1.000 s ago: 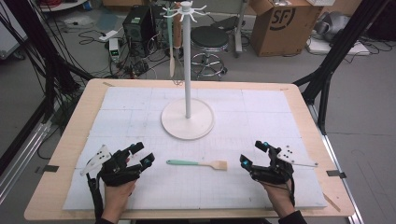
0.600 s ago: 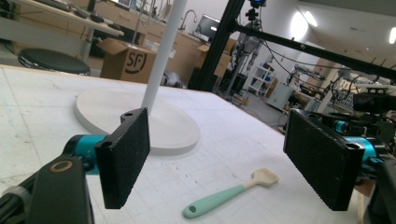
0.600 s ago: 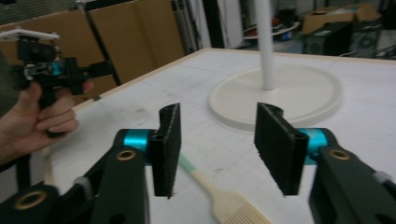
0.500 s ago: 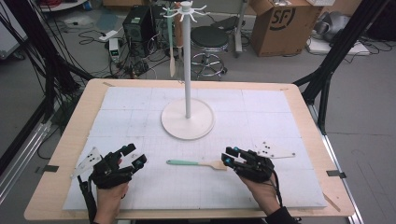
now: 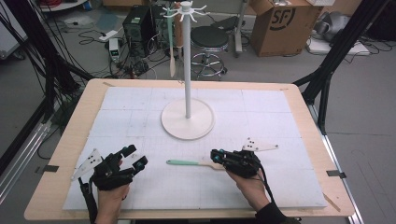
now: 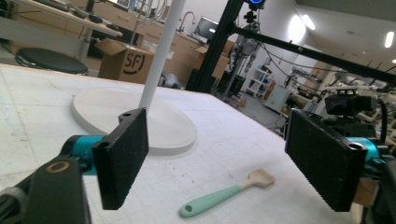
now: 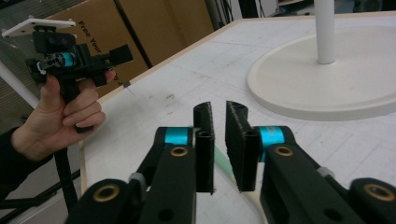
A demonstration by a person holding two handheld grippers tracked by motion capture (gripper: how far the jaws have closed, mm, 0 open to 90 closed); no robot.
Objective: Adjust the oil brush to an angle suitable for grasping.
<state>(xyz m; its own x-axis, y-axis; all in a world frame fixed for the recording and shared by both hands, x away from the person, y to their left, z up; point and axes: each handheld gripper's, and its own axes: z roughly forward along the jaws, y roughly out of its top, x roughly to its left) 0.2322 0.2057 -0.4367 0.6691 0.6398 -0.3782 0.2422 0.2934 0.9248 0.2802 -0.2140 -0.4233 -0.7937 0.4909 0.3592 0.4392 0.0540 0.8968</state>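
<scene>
Right hand-held gripper [image 5: 219, 156] slid to brush [image 5: 191, 163], jaws closing, seemingly gripping | left hand-held gripper [image 5: 133, 157] released | white mat [image 5: 280, 121]

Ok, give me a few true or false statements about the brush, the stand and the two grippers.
1. The brush lies flat on the white mat. True.
2. The left gripper holds the brush. False: its jaws have just been opening and stand wide, with nothing between them.
3. The right gripper is at the brush's head end. True: its jaws have just been closing with the brush between them.
4. The stand has toppled over. False: it stands upright on its round base.
</scene>
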